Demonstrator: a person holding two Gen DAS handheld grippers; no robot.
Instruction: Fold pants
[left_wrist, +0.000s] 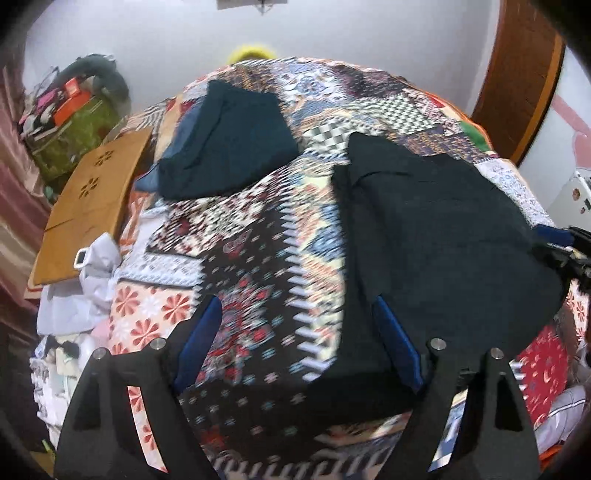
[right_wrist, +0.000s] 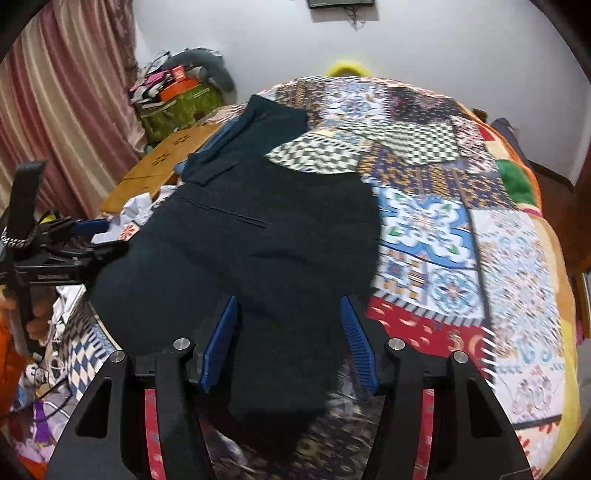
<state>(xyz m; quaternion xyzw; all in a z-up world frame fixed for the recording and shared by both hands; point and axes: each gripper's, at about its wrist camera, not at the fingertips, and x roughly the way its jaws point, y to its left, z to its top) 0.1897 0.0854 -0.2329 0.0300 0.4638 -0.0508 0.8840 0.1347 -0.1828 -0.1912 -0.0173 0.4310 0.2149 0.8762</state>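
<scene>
On the patchwork bedspread (left_wrist: 258, 229), left wrist view: dark pants (left_wrist: 443, 236) lie right of the left gripper (left_wrist: 299, 332), jaws spread, nothing pinched. Right wrist view: right gripper (right_wrist: 290, 336) half-spread above pants (right_wrist: 258, 236), pads clear of cloth.

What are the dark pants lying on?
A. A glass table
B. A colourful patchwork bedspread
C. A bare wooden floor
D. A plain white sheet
B: the dark pants are spread over a patchwork bedspread of many bright printed squares, which shows all around them in both views.
</scene>
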